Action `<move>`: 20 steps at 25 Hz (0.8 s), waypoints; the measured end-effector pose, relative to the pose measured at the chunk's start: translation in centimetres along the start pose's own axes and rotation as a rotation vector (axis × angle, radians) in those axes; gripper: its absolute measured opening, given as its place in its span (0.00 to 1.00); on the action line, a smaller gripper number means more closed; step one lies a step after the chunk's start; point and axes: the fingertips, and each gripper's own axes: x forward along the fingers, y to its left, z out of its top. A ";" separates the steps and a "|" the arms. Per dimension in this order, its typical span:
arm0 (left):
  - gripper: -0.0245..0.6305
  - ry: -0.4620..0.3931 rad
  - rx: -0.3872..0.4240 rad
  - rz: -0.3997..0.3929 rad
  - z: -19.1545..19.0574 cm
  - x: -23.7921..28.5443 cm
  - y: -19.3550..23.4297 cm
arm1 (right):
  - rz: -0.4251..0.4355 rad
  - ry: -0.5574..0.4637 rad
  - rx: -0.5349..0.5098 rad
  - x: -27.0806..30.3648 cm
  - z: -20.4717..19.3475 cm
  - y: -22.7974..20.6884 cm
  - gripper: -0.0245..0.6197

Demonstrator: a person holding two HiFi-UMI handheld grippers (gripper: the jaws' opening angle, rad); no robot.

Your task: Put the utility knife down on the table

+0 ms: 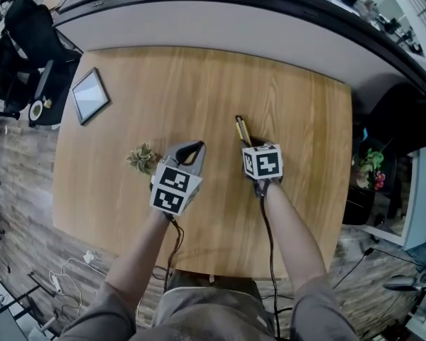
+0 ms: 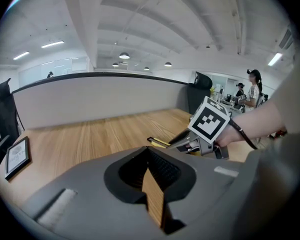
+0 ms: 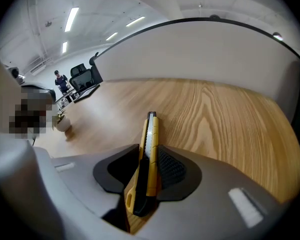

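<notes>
A yellow and black utility knife (image 3: 149, 149) sits clamped between the jaws of my right gripper (image 3: 149, 159), its tip pointing away from me over the wooden table (image 1: 163, 84). In the head view the utility knife (image 1: 241, 129) sticks out ahead of the right gripper (image 1: 254, 143) at the table's middle right. From the left gripper view the knife (image 2: 158, 142) hangs low, close to the wood; contact cannot be judged. My left gripper (image 1: 194, 149) hovers just left of it, shut with nothing held (image 2: 150, 159).
A small potted plant (image 1: 141, 158) stands just left of the left gripper. A framed picture (image 1: 90, 95) lies near the table's far left corner. A grey partition (image 1: 220, 27) runs along the far edge. Chairs and cables sit off the left side.
</notes>
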 end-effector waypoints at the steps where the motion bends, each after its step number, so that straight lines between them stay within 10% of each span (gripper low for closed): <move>1: 0.04 0.001 -0.001 -0.002 0.0 -0.1 -0.1 | 0.003 -0.001 0.001 -0.1 -0.1 0.0 0.23; 9: 0.04 -0.025 0.020 -0.001 2.0 -2.0 -0.1 | 0.021 -0.077 -0.003 -3.8 2.2 0.9 0.23; 20: 0.04 -0.215 0.107 0.001 11.2 -10.3 -2.8 | 0.116 -0.423 -0.114 -23.0 8.6 7.0 0.18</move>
